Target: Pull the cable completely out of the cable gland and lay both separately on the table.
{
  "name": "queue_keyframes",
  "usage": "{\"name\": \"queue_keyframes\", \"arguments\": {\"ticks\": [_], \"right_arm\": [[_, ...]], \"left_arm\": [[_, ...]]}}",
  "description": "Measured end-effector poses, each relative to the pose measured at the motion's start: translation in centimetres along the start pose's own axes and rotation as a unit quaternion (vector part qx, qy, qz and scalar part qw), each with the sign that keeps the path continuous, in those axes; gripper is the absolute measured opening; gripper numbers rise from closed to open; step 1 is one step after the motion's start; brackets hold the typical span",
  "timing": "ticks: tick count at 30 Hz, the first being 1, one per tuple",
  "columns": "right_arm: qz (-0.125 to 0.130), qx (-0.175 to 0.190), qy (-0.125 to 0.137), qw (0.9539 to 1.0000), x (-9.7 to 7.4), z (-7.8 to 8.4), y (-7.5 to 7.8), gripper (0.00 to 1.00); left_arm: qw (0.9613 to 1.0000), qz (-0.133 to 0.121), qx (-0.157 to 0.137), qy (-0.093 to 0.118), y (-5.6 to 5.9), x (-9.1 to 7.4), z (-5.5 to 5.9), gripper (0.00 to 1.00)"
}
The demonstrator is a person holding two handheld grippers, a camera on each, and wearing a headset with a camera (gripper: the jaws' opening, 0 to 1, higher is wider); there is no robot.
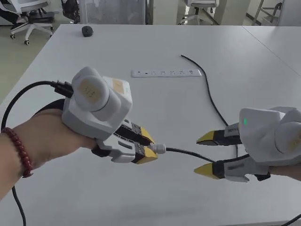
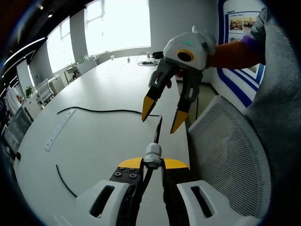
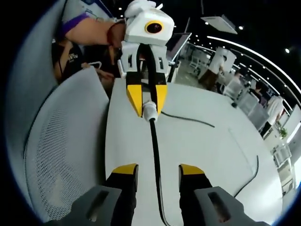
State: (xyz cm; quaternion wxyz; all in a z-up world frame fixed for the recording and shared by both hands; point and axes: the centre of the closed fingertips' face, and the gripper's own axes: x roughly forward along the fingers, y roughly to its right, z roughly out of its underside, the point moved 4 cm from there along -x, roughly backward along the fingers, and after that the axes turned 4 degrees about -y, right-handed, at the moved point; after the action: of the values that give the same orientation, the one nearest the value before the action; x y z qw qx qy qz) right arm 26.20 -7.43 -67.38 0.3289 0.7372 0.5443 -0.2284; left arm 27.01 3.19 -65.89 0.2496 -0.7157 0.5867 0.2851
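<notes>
1. Cable gland [image 1: 159,149]: a small white fitting, clamped at the jaw tips of the left gripper [image 1: 148,147] and held above the counter [image 1: 141,103].
2. Cable [image 1: 209,94]: black and not yet out of the gland. It leaves the gland's mouth, passes between the right gripper's jaws, then trails over the counter toward a white power strip [image 1: 165,73].
3. Right gripper [image 1: 199,155]: jaws apart, one on either side of the cable, near the gland and gripping nothing.
4. Step in hand, by my reading: shut the right jaws on the cable close to the gland and draw straight along the gland's axis while the left grips firmly. A sideways tug could bind the cable or twist the gland loose.
5. Pose: the grippers face each other tip to tip, roughly level. The left hand [image 1: 51,136] wraps its gripper's body from behind.
</notes>
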Motion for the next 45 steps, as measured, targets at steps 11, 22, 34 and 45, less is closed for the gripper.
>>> {"name": "queue_keyframes", "arguments": {"ticks": [11,22,34,45], "right_arm": [[0.002,-0.036,0.037,0.9987,-0.4,-4.5,0.0,0.22],[-0.011,-0.063,0.014,0.9979,0.5,-4.5,-0.4,0.08],[-0.021,-0.076,0.002,0.9969,1.2,-4.4,-0.4,0.01],[-0.023,-0.084,-0.001,0.9962,1.4,-4.2,-0.5,0.0]], "left_arm": [[1.0,0.0,0.0,0.0,0.0,0.1,0.0,0.16],[1.0,0.004,0.001,0.003,0.2,0.3,-0.2,0.16],[1.0,0.004,0.007,0.004,0.1,0.3,-0.3,0.16],[0.9999,0.006,0.007,0.005,0.1,0.4,-0.3,0.16]]}}
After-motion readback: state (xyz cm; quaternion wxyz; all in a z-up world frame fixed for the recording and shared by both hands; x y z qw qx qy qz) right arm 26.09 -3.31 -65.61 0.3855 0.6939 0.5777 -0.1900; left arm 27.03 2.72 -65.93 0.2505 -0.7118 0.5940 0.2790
